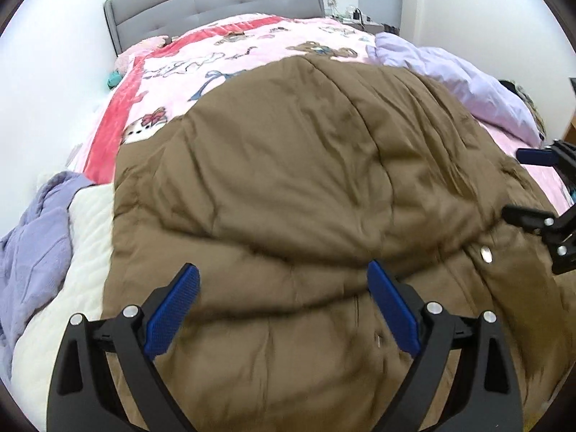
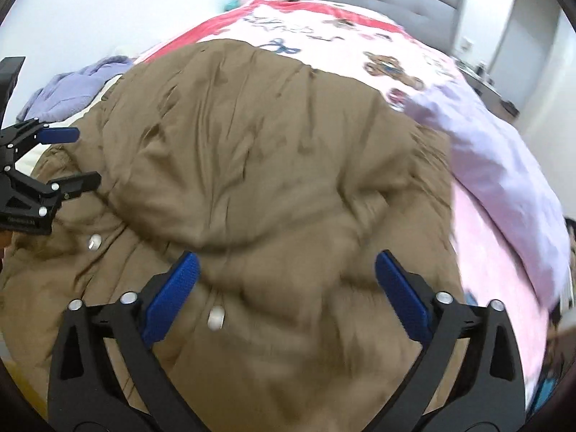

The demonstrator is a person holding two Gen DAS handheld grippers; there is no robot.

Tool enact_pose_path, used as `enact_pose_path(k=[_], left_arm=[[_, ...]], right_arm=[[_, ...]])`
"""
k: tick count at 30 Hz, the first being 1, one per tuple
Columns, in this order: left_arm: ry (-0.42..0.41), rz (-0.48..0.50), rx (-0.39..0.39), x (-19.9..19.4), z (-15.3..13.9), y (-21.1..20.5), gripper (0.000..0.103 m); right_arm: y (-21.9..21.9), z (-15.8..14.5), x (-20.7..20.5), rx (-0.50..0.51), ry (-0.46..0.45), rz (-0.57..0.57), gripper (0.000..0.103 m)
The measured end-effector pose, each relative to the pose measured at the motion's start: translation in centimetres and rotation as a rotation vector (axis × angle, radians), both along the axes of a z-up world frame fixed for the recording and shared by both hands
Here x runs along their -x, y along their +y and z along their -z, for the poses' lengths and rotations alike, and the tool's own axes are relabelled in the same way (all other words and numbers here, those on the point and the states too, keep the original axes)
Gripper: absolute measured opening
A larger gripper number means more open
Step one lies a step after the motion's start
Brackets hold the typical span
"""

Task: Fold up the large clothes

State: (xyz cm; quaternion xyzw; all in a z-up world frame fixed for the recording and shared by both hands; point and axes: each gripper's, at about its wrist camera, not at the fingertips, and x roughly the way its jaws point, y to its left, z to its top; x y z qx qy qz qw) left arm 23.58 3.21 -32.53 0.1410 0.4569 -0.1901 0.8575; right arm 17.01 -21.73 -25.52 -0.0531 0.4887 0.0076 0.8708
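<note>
A large brown padded coat (image 1: pixel 306 180) lies spread over the near half of the bed, its silver snap buttons (image 1: pixel 486 253) showing along one edge. My left gripper (image 1: pixel 282 273) hovers above its near part, open, nothing between the blue pads. At the right edge of that view my right gripper (image 1: pixel 513 183) is open too. In the right wrist view the coat (image 2: pixel 270 151) fills the middle, and my right gripper (image 2: pixel 288 262) hangs open above it near a snap (image 2: pixel 216 318). There, at the left edge, my left gripper (image 2: pixel 86 156) stands open.
A pink blanket (image 1: pixel 252 50) with bear prints covers the bed in front of a grey headboard (image 1: pixel 216 3). A lilac garment (image 1: pixel 468 82) lies right of the coat. A purple knit (image 1: pixel 32 252) and a white quilted piece (image 1: pixel 90 244) lie at the left.
</note>
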Motion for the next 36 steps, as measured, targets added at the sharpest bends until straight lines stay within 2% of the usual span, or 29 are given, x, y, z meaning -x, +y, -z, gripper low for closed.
enact_pose_path(k=[2, 3, 6, 11, 16, 18, 20, 24, 28, 31, 36], left_arm=[[0.016, 0.025, -0.009, 1.5, -0.4, 0.9, 0.093], [0.018, 0.027, -0.016, 2.1, -0.6, 1.2, 0.094], [0.031, 0.022, -0.014, 4.4, -0.9, 2.0, 0.095], [0.055, -0.018, -0.010, 7.6, -0.2, 3.0, 0.095], [-0.014, -0.041, -0.098, 12.7, 0.3, 4.0, 0.095], [-0.025, -0.054, -0.145, 15.5, 0.7, 5.4, 0.095], [-0.015, -0.080, -0.168, 17.5, 1.1, 7.1, 0.095], [0.047, -0.200, -0.214, 20.3, 2.5, 11.6, 0.095], [0.083, -0.330, -0.205, 21.7, 3.2, 15.1, 0.095], [0.145, -0.394, -0.189, 22.6, 4.4, 17.1, 0.095], [0.220, -0.393, -0.139, 22.7, 6.6, 17.7, 0.095]], right_arm=[[0.1, 0.0, 1.1, 0.010, 0.008, 0.006, 0.095], [0.3, 0.0, 3.6, 0.036, 0.031, 0.010, 0.095], [0.4, 0.5, 6.9, 0.062, 0.060, 0.011, 0.095], [-0.3, 0.7, 10.4, 0.063, 0.040, 0.038, 0.095], [-1.8, 1.1, 15.8, 0.098, -0.022, 0.079, 0.095], [-2.9, 1.9, 17.9, 0.118, 0.006, 0.098, 0.095], [-4.7, 2.8, 19.5, 0.097, 0.062, 0.132, 0.095], [-9.1, 4.1, 22.6, 0.016, 0.086, 0.258, 0.095], [-12.9, 5.7, 23.9, -0.088, 0.118, 0.358, 0.095], [-13.7, 6.2, 24.2, -0.102, 0.125, 0.380, 0.095], [-14.0, 7.4, 24.7, -0.111, 0.167, 0.334, 0.095]])
